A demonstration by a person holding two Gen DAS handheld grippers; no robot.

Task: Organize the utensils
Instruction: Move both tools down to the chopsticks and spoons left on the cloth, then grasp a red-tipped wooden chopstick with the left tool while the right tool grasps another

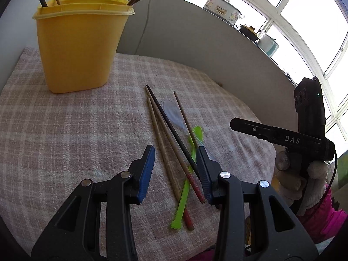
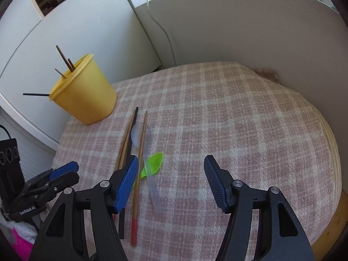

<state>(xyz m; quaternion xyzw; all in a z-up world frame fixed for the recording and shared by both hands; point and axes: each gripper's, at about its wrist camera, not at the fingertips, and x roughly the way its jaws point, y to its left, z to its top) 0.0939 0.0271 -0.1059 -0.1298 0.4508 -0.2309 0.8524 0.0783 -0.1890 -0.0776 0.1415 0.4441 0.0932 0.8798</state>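
A yellow plastic holder [image 1: 80, 47] stands at the back left of the checked cloth with several chopsticks in it; it also shows in the right wrist view [image 2: 87, 95]. Loose brown chopsticks [image 1: 165, 143], a black chopstick [image 1: 171, 128], a green spoon [image 1: 189, 169] and a clear spoon [image 1: 174, 113] lie in a pile. My left gripper [image 1: 176, 158] is open just above the pile, straddling the chopsticks. My right gripper [image 2: 171, 174] is open and empty, to the right of the pile [image 2: 139, 152].
The pink checked cloth [image 2: 239, 119] covers a round table. White panels [image 2: 239, 32] wall in the back and right. The table edge [image 2: 332, 174] runs close on the right. A windowsill with pots [image 1: 224, 8] lies beyond the wall.
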